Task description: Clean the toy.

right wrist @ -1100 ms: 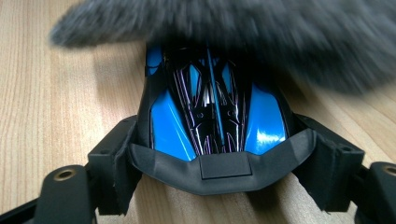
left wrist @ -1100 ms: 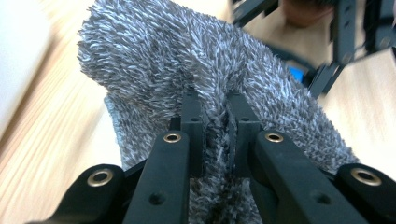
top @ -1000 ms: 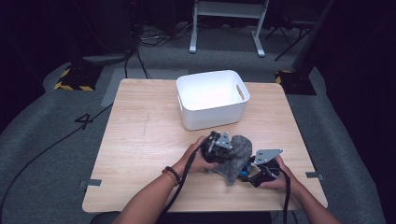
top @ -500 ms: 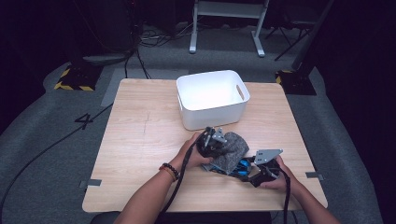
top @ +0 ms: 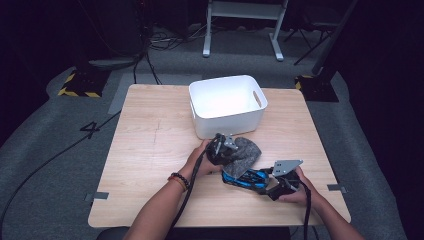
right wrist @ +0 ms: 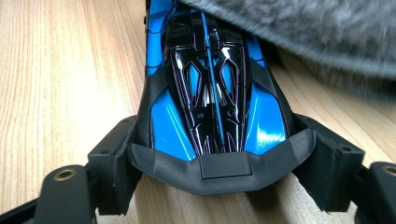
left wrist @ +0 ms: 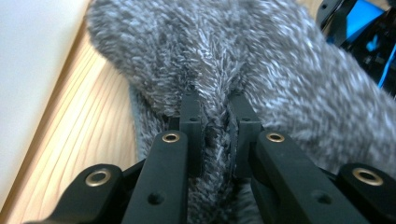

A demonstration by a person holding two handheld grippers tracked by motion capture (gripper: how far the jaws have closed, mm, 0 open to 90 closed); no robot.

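The wooden bench (top: 150,150) carries a white bin (top: 227,105) toward its far edge, and neither has shifted since the earlier frames. In front of the bin lies a fuzzy grey cloth (top: 245,152), draped over the front end of a blue and black toy car (top: 245,179) that rests flat on the wood. Compared with a second ago, the cloth sits a little lower and flatter against the bench and closer to the car, because the left hand-held gripper (top: 223,148) has carried it slightly down and across. That gripper is closed tight, its jaws pinching a raised fold of the grey pile, as the left gripper view shows (left wrist: 216,128). The right hand-held gripper (top: 267,182) has not moved: its jaws stand wide around the car's rear end (right wrist: 215,116), pads pressing its sides.
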